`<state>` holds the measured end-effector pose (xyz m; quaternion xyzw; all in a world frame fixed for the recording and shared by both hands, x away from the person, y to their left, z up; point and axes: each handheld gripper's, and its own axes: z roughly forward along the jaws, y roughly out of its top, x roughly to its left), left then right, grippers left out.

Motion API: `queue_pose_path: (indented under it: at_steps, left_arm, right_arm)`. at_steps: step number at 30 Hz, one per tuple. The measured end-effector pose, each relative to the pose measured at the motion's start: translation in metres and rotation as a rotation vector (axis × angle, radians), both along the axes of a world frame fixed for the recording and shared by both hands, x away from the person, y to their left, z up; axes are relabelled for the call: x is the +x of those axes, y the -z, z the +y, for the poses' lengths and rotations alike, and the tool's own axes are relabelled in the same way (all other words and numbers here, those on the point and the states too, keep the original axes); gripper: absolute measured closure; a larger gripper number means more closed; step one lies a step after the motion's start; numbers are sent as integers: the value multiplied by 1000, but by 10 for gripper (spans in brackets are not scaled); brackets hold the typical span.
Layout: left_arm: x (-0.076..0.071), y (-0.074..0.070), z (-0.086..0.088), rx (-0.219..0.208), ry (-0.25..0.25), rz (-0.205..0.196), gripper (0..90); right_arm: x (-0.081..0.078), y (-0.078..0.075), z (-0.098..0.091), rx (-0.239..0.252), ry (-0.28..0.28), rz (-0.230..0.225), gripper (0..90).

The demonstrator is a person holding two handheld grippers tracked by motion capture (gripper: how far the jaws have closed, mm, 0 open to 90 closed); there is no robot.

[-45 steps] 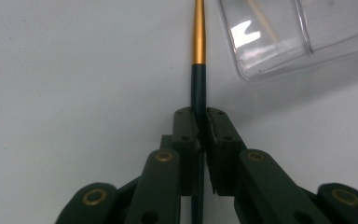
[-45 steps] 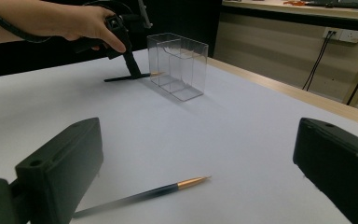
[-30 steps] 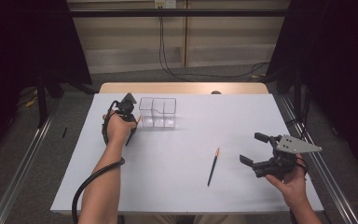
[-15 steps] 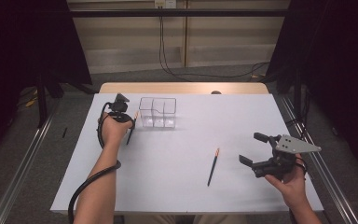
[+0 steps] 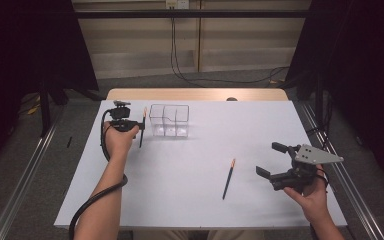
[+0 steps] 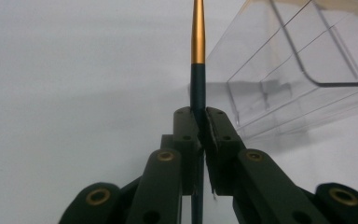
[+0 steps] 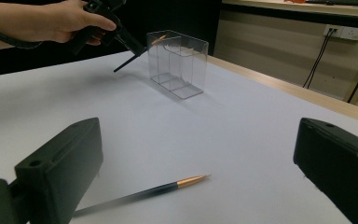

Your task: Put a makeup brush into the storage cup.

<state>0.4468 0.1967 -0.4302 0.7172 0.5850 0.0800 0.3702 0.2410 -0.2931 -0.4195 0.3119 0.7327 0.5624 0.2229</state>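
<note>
My left gripper [image 5: 138,125] is shut on a dark pen with a gold tip [image 5: 141,138], holding it off the table just left of the clear two-compartment box [image 5: 169,120]. In the left gripper view the black jaws [image 6: 198,122] clamp the pen's shaft [image 6: 197,79], and the box [image 6: 298,70] lies to the right. My right gripper [image 5: 271,160] stands open near the table's right front. A second dark pen with a gold tip [image 5: 228,178] lies on the table to its left. In the right gripper view that pen [image 7: 168,189] lies between the wide-open jaws [image 7: 198,165].
A white sheet [image 5: 205,210] covers the table; a strip of wooden edge [image 5: 195,94] shows at the back. Metal rails run along both sides. The right gripper view also shows the box [image 7: 179,63] and the other hand's gripper [image 7: 137,46] with its pen [image 7: 123,65].
My left hand has drifted a little to the left and up, carrying the pen away from the box's side. The right gripper and the lying pen have not moved.
</note>
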Motion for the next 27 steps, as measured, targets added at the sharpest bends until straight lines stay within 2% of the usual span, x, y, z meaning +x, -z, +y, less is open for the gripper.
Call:
queue_pose_path:
  at_steps: [1, 4, 7, 11, 15, 16, 21, 25, 27]
  left_arm:
    - [0, 0, 0, 0, 0, 0, 839]
    - [-5, -3, 1, -37, -1, -38, 839]
    - [-7, -4, 2, -47, 2, -54, 839]
    - [-13, -8, 5, -87, -1, -104, 839]
    - [-18, -12, 6, -123, -10, -174, 839]
    - [-19, -13, 6, -114, -6, -183, 839]
    - [-24, -16, 5, -159, -11, -245, 838]
    - [-27, -15, 6, -165, -15, -276, 838]
    - [-29, -16, 6, -174, -14, -310, 838]
  right_arm:
    - [0, 0, 0, 0, 0, 0, 9]
    - [1, 1, -1, 5, 3, 0, 6]
    - [1, 1, -2, 10, 6, 5, 6]
    - [1, 1, -3, 18, 4, 3, 5]
    - [1, 1, -2, 16, 1, 0, 5]
    - [1, 1, -1, 13, 2, 0, 4]
    - [1, 1, -1, 12, 0, 2, 4]
    - [1, 1, 0, 10, -2, 0, 4]
    - [1, 1, -1, 12, -2, 2, 4]
